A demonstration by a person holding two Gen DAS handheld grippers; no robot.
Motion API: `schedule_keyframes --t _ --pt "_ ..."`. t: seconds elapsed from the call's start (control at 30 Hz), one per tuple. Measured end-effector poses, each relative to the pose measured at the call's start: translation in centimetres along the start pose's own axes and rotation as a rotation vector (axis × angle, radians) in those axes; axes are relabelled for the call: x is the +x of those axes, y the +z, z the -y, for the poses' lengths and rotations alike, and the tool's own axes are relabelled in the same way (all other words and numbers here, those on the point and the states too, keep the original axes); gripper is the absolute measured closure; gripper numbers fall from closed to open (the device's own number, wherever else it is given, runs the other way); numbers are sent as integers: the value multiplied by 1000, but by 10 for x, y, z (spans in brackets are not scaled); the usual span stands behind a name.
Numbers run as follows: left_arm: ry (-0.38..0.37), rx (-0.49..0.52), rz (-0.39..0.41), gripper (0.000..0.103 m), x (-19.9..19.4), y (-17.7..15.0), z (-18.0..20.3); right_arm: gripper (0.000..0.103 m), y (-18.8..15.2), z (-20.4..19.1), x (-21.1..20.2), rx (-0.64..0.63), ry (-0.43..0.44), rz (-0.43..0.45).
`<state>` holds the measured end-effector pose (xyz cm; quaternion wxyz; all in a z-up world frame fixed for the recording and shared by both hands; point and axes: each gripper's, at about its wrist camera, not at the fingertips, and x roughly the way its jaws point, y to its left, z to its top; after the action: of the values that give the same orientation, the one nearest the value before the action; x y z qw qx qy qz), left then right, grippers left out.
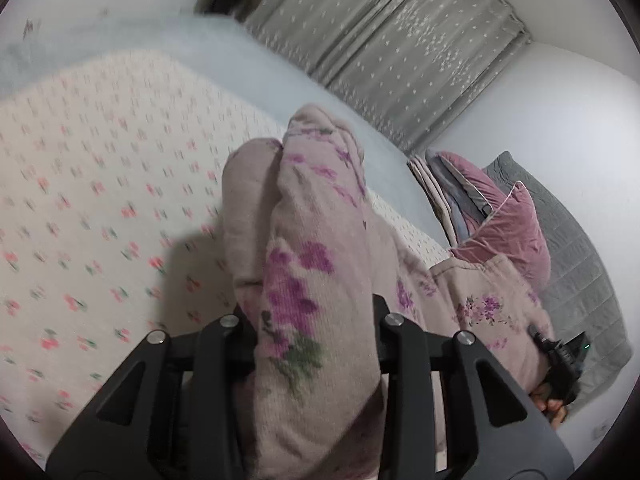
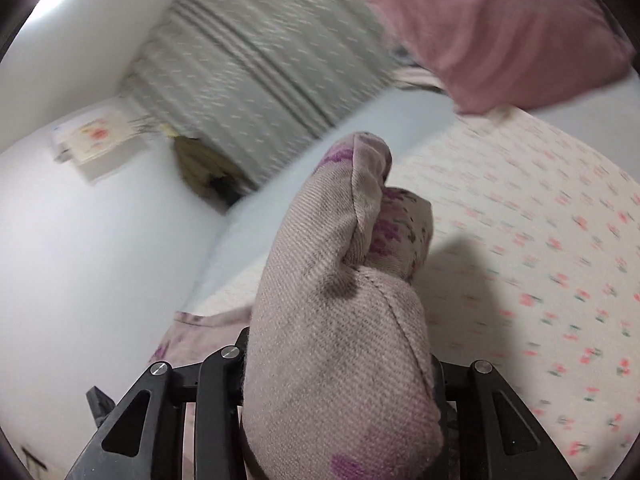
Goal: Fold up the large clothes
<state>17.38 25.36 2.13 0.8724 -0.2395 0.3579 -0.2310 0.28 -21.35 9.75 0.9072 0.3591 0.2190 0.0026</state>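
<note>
White walls [image 1: 560, 112] and a grey curtain [image 1: 400, 48] dotted with pale flecks close off the room behind a bed [image 1: 100, 184]. Its cover is cream with small pink flowers, and a pale blue sheet [image 1: 256, 76] edges the far side, beyond the fingers in both views.

Stretched between the two tools is the garment [image 1: 316, 264], a thick pinkish-beige knit with purple flowers and green leaves. It sits raised above the bed cover and casts a shadow there. In the left wrist view a bunched fold of it rises straight up between the fingers of the left gripper [image 1: 312, 320], and these are clamped against its sides. More of the cloth trails off to the right of those fingers, reaching the right gripper [image 1: 560, 356], which shows small and black at that edge with part of a hand [image 1: 554, 406] beneath it.

In the right wrist view another bunched fold, showing its plain ribbed side and a stitched hem, fills the gap between that tool's fingers, which are closed on it too.

To the right of the left fingers, past the garment, lie pink velvet pillows [image 1: 508, 232] and a grey quilted blanket [image 1: 580, 264]. A small picture [image 2: 96, 140] hangs on the wall left of the right fingers, blurred.
</note>
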Motion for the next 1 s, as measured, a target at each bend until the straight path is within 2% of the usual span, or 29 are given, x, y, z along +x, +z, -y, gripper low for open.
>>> schedule_keyframes --t 0.1,0.23,0.33,0.43,0.47,0.53,0.57,0.6,0.63,0.67,0.73,0.77,0.83,1.0 --pt "35 38 87 68 -35 12 -11 65 -3 -38 15 -57 77 4" --pt "92 -7 216 68 -87 25 -57 66 -5 -91 45 -139 185 5" --pt "152 -12 285 68 -112 28 -84 67 -12 -123 76 -189 274 -11" --pt "212 -11 351 66 -128 26 -118 67 -29 -144 125 -229 303 -63" --pt "238 -17 347 66 -126 25 -126 67 -36 -146 140 -239 295 -85" --pt "308 -56 280 63 -114 20 -149 67 -50 -143 169 -250 260 -142" --pt "361 -101 200 63 -101 17 -170 66 -60 -135 184 -248 225 -178" --pt "394 -129 153 61 -93 14 -180 65 -66 -124 195 -235 169 -191" --pt "415 -177 77 55 -82 10 -198 63 -69 -113 199 -218 122 -201" --pt "421 -203 34 45 -75 7 -208 58 -70 -91 209 -167 67 -230" --pt "454 -202 13 33 -70 6 -212 53 -72 -55 221 -85 -5 -295" --pt "482 -174 16 28 -68 7 -210 45 -73 -46 224 -84 -22 -319" --pt "531 -123 27 28 -65 9 -203 35 -73 -39 226 -129 -68 -349" --pt "650 -52 90 28 -85 17 -174 32 -61 -69 201 -254 -146 -305"
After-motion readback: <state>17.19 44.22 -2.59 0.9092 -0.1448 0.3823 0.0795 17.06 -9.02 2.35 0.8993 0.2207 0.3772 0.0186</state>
